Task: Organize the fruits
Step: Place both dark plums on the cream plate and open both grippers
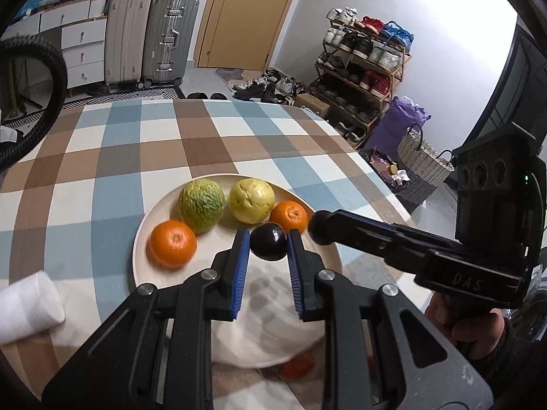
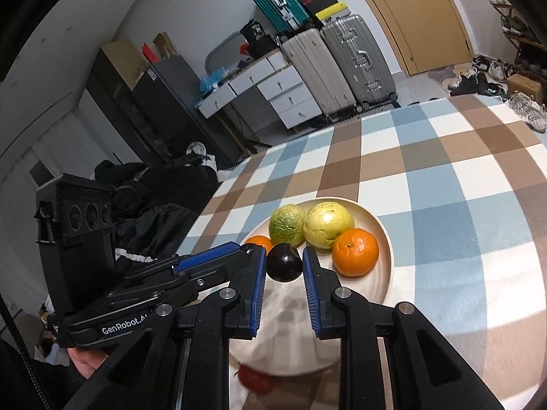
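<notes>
Between the fingers: dark plum [image 1: 268, 246], round, on the plate [image 1: 143, 235].
Left gripper [image 1: 266, 239]: partly open, pads flanking the plum, gripping nothing.
Right gripper [image 2: 284, 256]: likewise, equally near.
Beyond the tips: oranges [image 2: 355, 251].

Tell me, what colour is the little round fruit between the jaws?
Dark purple, almost black: the plum, clearest in the right wrist view.

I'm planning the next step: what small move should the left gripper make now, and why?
Probably draw the left gripper straight back. Its jaws stand open on either side of the dark plum, which seems to rest on the plate, and a red fruit lies off the plate at its near rim.
</notes>
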`<state>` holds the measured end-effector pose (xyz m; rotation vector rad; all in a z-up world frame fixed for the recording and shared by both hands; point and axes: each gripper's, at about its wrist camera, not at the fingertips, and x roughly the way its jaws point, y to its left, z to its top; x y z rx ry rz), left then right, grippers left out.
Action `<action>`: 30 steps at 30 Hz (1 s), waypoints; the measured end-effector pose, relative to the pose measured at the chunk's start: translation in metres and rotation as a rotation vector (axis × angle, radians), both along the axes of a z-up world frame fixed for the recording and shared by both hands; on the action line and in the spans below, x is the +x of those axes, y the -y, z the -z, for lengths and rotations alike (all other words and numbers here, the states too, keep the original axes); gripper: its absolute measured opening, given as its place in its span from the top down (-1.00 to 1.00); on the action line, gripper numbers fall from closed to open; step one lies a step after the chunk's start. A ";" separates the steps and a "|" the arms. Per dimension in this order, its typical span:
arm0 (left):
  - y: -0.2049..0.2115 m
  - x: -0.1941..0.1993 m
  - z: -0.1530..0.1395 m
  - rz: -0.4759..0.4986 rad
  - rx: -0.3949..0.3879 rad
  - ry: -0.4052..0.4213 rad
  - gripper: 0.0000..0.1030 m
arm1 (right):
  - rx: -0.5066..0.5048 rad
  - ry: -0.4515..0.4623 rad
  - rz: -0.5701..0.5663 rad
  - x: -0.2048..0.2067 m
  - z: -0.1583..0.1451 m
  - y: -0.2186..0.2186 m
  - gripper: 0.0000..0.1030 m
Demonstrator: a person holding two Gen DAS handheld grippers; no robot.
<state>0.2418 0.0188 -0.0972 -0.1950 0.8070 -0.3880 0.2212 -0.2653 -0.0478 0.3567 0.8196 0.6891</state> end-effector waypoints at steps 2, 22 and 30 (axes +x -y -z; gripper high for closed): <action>-0.001 0.008 0.006 0.001 0.002 -0.006 0.62 | -0.019 -0.003 0.001 0.006 0.005 -0.005 0.57; -0.002 0.045 0.040 -0.002 -0.045 -0.060 0.59 | -0.142 0.045 0.040 0.021 0.012 -0.021 0.24; -0.003 0.020 0.019 -0.032 -0.029 -0.008 -0.11 | -0.083 0.147 0.117 -0.015 -0.022 0.011 -0.30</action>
